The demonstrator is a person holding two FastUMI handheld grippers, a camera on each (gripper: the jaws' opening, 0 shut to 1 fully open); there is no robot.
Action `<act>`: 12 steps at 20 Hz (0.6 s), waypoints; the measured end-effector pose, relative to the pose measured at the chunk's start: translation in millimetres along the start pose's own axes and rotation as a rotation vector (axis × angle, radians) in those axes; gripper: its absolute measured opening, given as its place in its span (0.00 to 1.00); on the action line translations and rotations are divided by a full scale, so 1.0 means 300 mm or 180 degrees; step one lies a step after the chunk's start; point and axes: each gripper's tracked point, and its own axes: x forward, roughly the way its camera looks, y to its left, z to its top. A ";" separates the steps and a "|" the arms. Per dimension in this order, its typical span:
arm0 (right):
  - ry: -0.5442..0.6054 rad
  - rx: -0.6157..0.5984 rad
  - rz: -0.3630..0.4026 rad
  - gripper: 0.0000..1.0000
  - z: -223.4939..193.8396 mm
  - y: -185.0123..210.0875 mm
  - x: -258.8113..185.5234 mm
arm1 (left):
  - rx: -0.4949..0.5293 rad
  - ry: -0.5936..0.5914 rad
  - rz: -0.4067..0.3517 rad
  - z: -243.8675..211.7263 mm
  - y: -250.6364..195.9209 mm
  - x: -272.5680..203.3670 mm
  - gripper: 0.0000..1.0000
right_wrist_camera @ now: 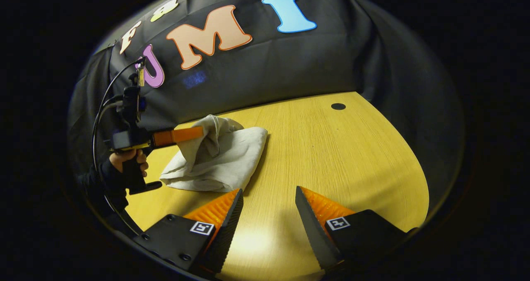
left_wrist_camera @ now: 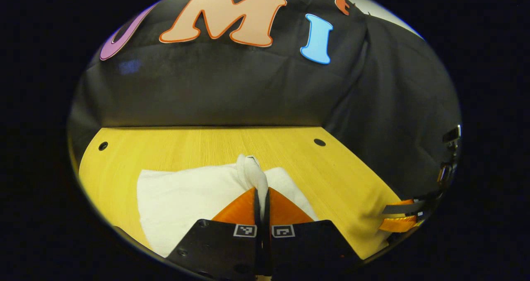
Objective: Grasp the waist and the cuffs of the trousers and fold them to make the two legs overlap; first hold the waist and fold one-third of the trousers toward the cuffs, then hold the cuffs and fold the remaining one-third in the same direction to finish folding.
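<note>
White trousers (left_wrist_camera: 186,194) lie folded in a bundle on the yellow wooden table (left_wrist_camera: 331,169). My left gripper (left_wrist_camera: 261,190) is shut on a bunched edge of the cloth, which it lifts into a small peak. In the right gripper view the trousers (right_wrist_camera: 223,161) sit at the left of the table, and the left gripper (right_wrist_camera: 198,133), held by a hand (right_wrist_camera: 128,159), pulls one fold upward. My right gripper (right_wrist_camera: 268,192) hovers open above bare table just right of the bundle, with nothing between its fingers. It also appears at the far right of the left gripper view (left_wrist_camera: 399,217).
Black cloth walls close the table's back and right side. Round cable holes (left_wrist_camera: 319,142) (left_wrist_camera: 103,145) (right_wrist_camera: 338,106) sit near the back edge. Bare tabletop (right_wrist_camera: 352,157) stretches to the right of the trousers. A cable (right_wrist_camera: 101,103) loops from the left gripper's handle.
</note>
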 end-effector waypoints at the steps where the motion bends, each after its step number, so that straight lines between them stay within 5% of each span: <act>1: 0.0012 -0.0014 0.0011 0.83 -0.001 0.000 0.003 | 0.0046 0.0024 0.0017 -0.026 -0.005 0.001 0.00; 5: 0.0004 -0.0032 0.0110 0.83 0.009 0.033 0.020 | 0.0142 0.0141 -0.0014 -0.102 -0.029 -0.024 0.05; 8: -0.0143 -0.0111 0.0126 0.83 0.055 0.073 0.016 | 0.0174 -0.0035 -0.0020 -0.031 -0.039 -0.122 0.74; 9: -0.0196 -0.0138 0.0123 0.74 0.070 0.092 0.011 | 0.0219 -0.0132 0.0060 -0.043 -0.016 -0.108 1.00; 10: -0.0253 -0.0174 0.0141 0.86 0.090 0.116 0.004 | 0.0249 -0.0228 0.0109 -0.017 -0.004 -0.138 0.95; 11: -0.0339 -0.0219 0.0183 0.84 0.110 0.151 0.014 | 0.0288 -0.0328 0.0155 0.017 0.009 -0.175 0.96; 12: -0.0424 -0.0284 0.0176 0.92 0.138 0.178 0.005 | 0.0337 -0.0417 0.0205 0.045 0.025 -0.214 0.96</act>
